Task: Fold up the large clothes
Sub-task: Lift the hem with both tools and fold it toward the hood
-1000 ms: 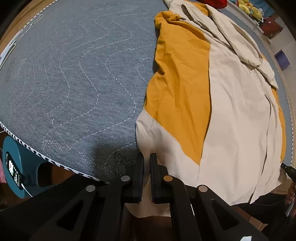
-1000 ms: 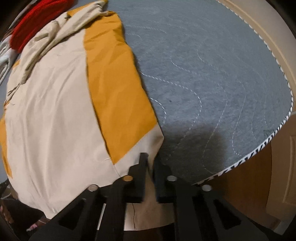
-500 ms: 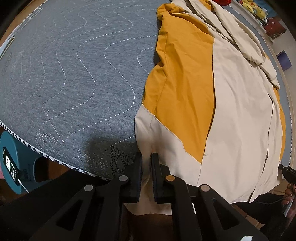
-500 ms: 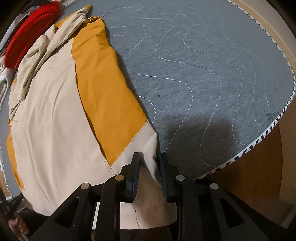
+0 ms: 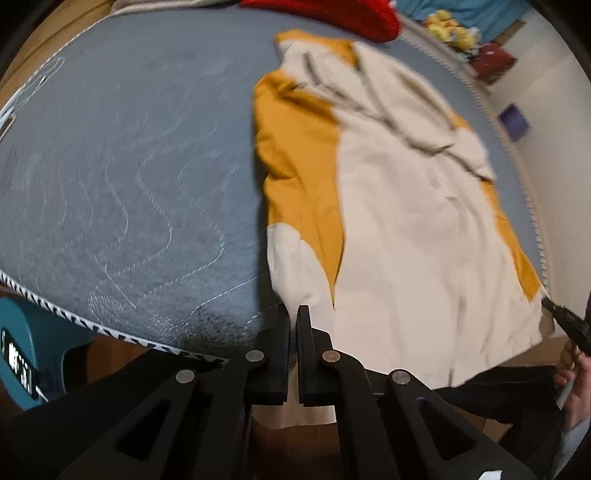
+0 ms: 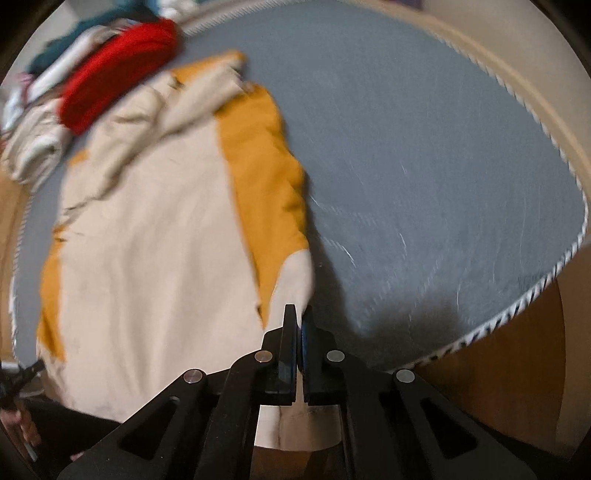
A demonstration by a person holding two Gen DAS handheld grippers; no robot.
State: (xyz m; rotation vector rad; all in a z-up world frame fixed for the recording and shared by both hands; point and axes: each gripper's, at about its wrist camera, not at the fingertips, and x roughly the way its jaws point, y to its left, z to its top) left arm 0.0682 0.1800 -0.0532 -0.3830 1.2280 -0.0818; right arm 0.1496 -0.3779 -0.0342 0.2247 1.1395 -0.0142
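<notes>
Bedding first: grey quilted mattress [image 5: 122,177] with wavy stitching fills both views. On it a cream and mustard jacket [image 5: 406,229] lies spread flat, its hem hanging over the near edge. A red garment [image 6: 114,74] sits bunched beyond its collar (both views are blurred). The left gripper [image 5: 293,314] pinches one hem corner, jaws pressed together on cloth; the right gripper [image 6: 298,314] pinches the other likewise.

Our left gripper [image 5: 292,314] pinches the near left corner of the cream-and-mustard garment [image 5: 399,229], which we see spread over the right of the grey quilted mattress [image 5: 122,177], a red cloth [image 5: 332,14] far behind.
</notes>
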